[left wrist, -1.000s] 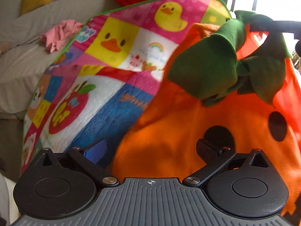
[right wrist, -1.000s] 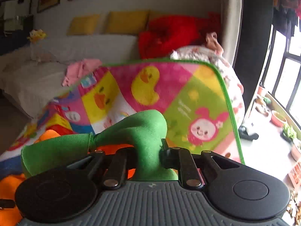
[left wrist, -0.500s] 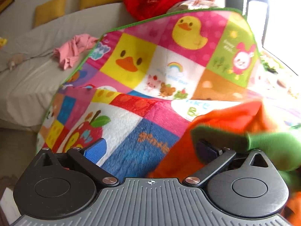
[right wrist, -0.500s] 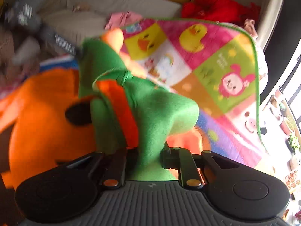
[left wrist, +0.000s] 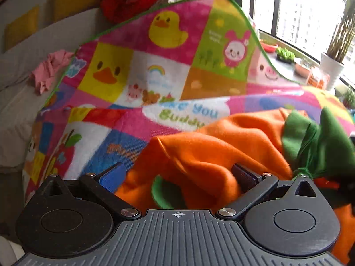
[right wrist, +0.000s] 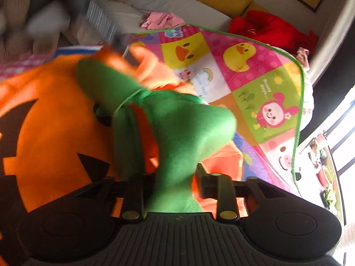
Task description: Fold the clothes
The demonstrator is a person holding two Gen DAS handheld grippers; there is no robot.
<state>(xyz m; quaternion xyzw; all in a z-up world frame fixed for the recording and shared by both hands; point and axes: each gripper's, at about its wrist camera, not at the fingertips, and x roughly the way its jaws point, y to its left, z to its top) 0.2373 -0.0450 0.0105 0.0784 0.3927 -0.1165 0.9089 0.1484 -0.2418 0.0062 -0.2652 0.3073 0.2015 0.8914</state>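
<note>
Over a cartoon blanket (left wrist: pixel 142 82) on a pale sofa (left wrist: pixel 20 93), orange costume (left wrist: pixel 221 150) heaped, left gripper (left wrist: pixel 177 175) spread wide around its folds, right gripper (right wrist: pixel 170 177) opening with green collar (right wrist: pixel 177 137) between its jaws, window (left wrist: pixel 310 11) beyond.

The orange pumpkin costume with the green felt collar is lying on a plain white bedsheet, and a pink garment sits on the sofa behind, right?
Not quite. The orange pumpkin costume with its green felt collar lies on a colourful patchwork blanket printed with ducks and a pink bunny, not a plain white bedsheet; the left wrist view shows it clearly. The crumpled pink garment does sit on the sofa behind.
</note>
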